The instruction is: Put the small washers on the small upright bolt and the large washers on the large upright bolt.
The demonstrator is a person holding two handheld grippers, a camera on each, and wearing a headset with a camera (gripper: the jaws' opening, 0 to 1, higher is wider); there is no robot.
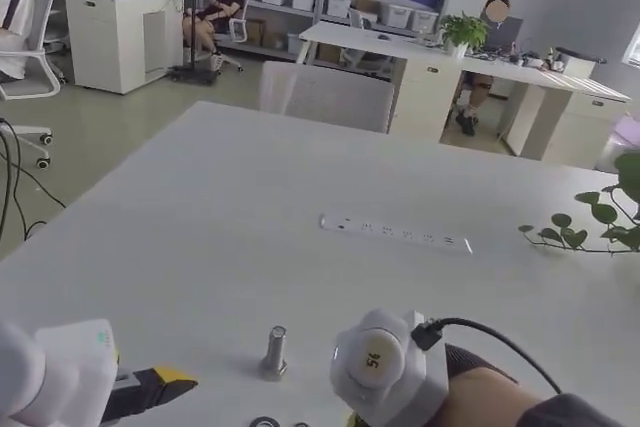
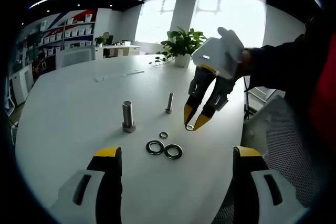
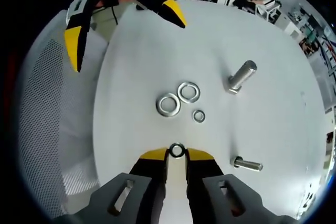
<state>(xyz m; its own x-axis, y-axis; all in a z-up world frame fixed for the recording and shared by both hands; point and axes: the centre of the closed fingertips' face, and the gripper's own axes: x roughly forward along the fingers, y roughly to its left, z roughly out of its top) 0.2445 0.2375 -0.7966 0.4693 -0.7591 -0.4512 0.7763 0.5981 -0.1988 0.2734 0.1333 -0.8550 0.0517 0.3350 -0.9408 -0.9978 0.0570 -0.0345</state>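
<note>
A large upright bolt [image 2: 128, 116] and a thin small bolt [image 2: 169, 102] stand on the white table [image 2: 68, 108]. In front of them lie two large washers [image 2: 155, 147] [image 2: 173, 151] and one small washer [image 2: 164, 135]. My right gripper [image 3: 177, 156] is shut on another small washer [image 3: 177, 150], held just above the table near the loose ones [image 3: 168, 104]. The large bolt [image 3: 241, 76] and small bolt [image 3: 247, 164] lie to its right in that view. My left gripper [image 2: 177, 156] is open and holds nothing, short of the washers. The large bolt [image 1: 273, 352] stands between both grippers in the head view.
A white power strip [image 1: 395, 232] lies mid-table and a trailing plant [image 1: 600, 217] reaches in from the right. A chair [image 1: 325, 95] stands at the far edge. The washers lie close to the near table edge. People sit at desks in the background.
</note>
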